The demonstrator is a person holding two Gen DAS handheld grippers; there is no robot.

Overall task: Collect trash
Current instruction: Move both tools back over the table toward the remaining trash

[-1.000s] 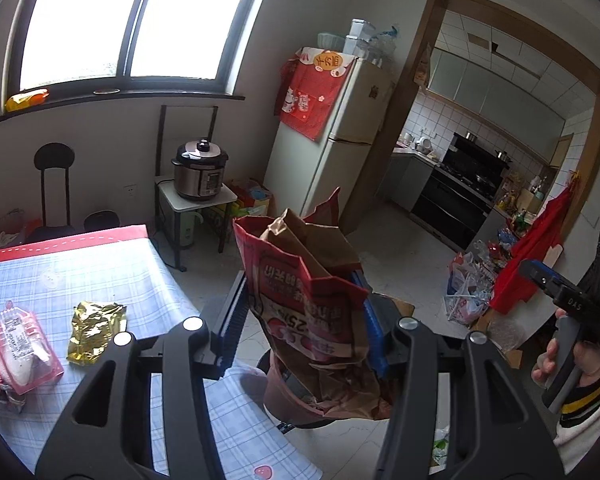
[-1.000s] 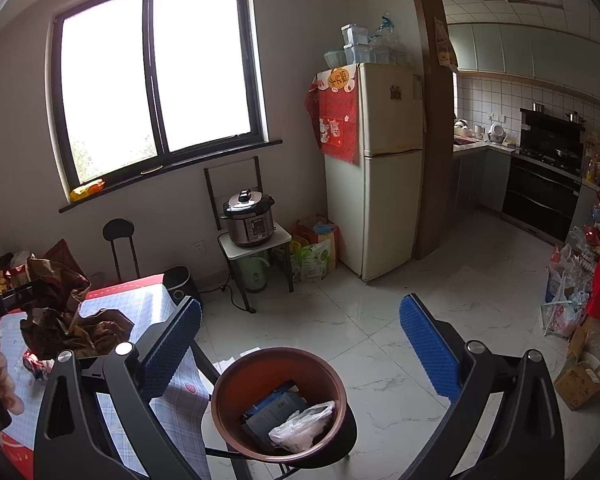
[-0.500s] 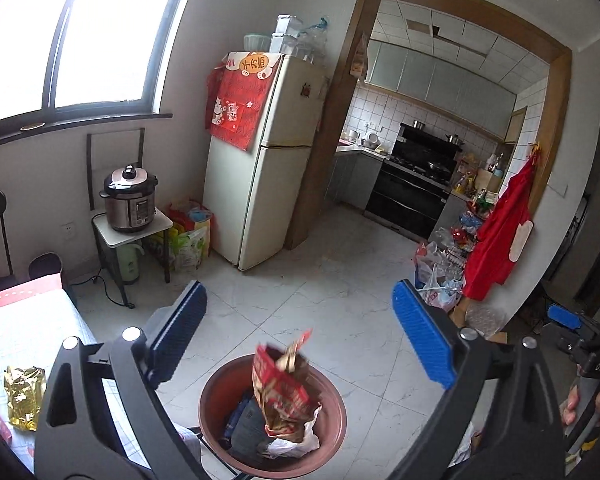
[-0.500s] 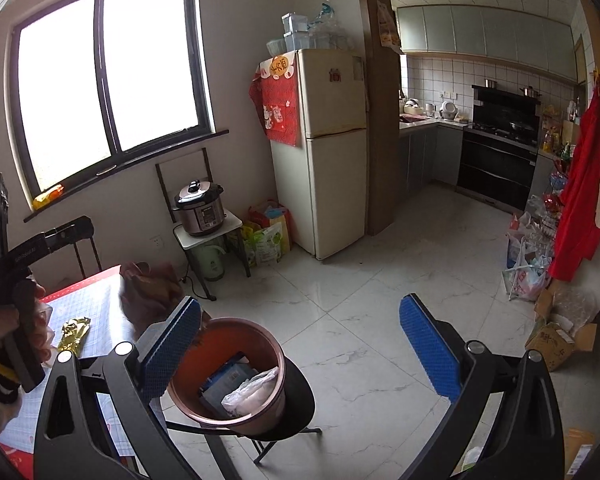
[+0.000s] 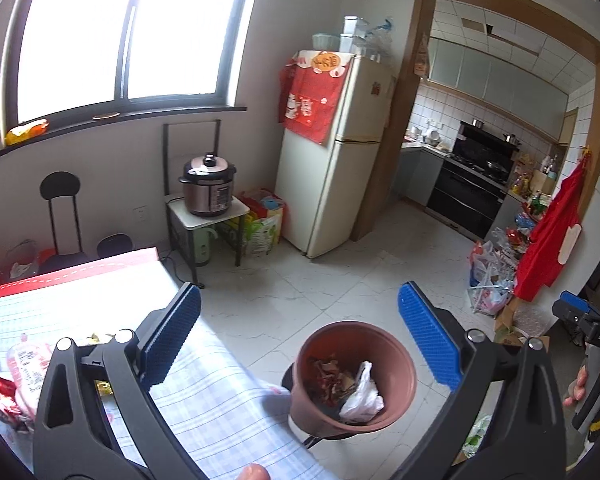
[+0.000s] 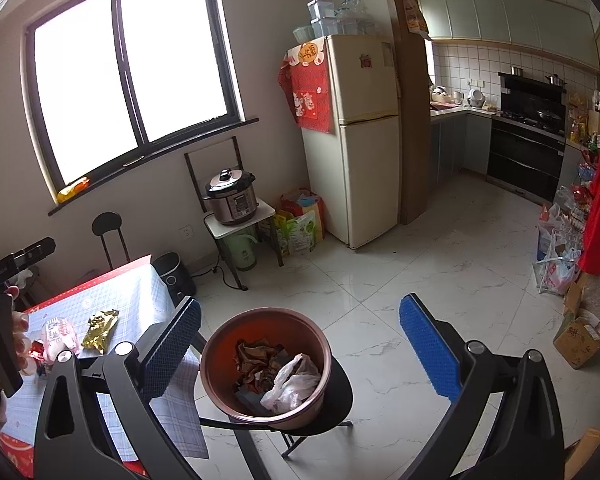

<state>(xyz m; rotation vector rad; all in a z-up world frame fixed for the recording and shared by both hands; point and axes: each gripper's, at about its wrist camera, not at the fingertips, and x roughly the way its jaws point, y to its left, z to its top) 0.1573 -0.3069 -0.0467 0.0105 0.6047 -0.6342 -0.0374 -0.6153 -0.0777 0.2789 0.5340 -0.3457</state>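
Both grippers are spread wide and hold nothing. The remaining trash, a gold wrapper (image 6: 100, 329) and a pink packet (image 6: 58, 338), lies on the counter (image 6: 140, 284) to the left of the right gripper (image 6: 300, 340). The left gripper (image 5: 299, 334) is nearer, the bin (image 5: 354, 376) just ahead of it.

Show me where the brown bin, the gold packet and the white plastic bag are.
brown bin (image 6: 220, 338): right wrist view, on its inner left wall.
gold packet (image 6: 99, 328): right wrist view, middle of the packet on the table.
white plastic bag (image 6: 294, 384): right wrist view, middle of the bag inside the bin.
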